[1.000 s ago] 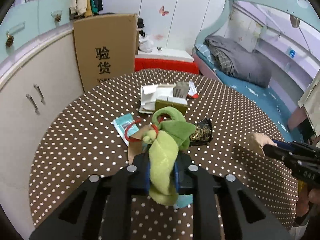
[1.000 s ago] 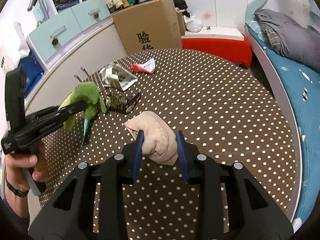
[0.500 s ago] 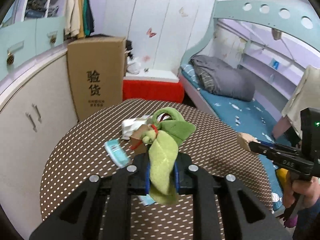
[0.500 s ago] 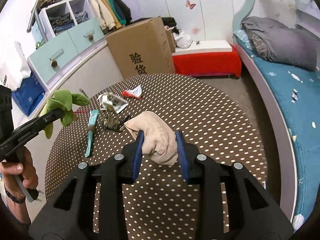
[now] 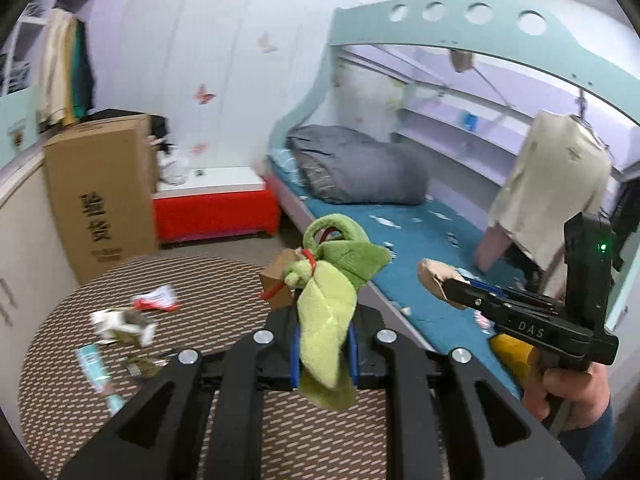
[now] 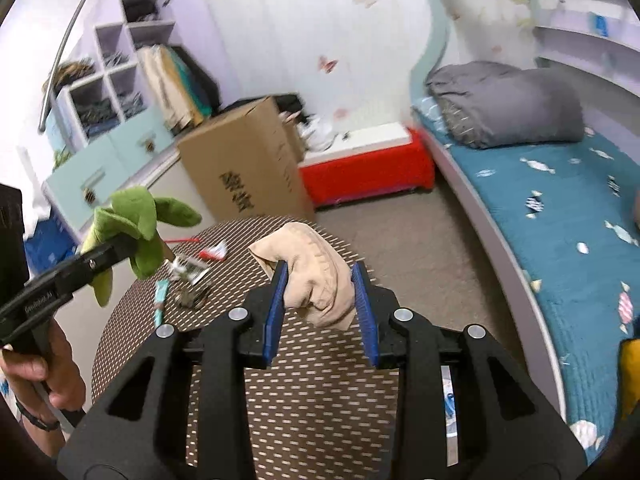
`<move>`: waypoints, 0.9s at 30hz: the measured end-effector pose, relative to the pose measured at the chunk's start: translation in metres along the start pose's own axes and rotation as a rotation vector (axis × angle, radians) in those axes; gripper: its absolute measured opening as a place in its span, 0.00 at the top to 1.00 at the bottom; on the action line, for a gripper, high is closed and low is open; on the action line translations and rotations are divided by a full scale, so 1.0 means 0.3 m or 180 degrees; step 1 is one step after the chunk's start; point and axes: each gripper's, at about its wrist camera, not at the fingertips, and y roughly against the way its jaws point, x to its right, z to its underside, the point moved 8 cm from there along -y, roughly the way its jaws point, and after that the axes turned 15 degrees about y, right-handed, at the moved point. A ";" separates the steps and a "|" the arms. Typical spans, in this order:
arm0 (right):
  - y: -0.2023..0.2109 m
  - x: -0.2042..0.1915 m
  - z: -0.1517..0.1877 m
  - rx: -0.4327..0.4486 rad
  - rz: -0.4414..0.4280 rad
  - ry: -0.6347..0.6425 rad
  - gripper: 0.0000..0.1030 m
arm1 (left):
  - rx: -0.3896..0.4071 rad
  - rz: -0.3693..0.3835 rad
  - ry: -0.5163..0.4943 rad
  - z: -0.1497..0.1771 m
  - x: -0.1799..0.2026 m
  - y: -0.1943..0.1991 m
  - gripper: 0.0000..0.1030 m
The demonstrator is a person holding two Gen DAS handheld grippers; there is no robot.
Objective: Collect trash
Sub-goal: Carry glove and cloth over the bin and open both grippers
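Note:
My left gripper is shut on a green plush leaf toy with a brown tag, held high above the round dotted table. It also shows in the right wrist view. My right gripper is shut on a crumpled beige cloth, also lifted above the table; it also shows in the left wrist view. Trash lies on the table: a red-white wrapper, a crushed carton, a teal packet.
A tall cardboard box and a red-white chest stand beyond the table. A bunk bed with blue sheet and grey duvet is on the right. White cabinets line the left wall.
Both grippers have risen well above the table and swung right toward the bed, each still holding its item. The table trash now looks farther and lower.

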 end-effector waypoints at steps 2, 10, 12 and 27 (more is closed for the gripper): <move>0.050 0.086 0.009 0.0056 0.0110 -0.0116 0.69 | -0.0066 0.0092 -0.0034 0.002 0.057 -0.037 0.84; 0.189 0.394 0.103 0.0128 0.0565 -0.0565 0.69 | -0.0411 0.0419 -0.0157 0.105 0.314 -0.215 0.84; 0.207 0.449 0.138 0.0113 0.0645 -0.0663 0.69 | -0.0552 0.0469 -0.0201 0.145 0.373 -0.276 0.84; 0.001 0.741 0.524 -0.0532 0.0733 -0.1482 0.69 | -0.1832 0.0054 -0.0508 0.565 0.498 -0.758 0.81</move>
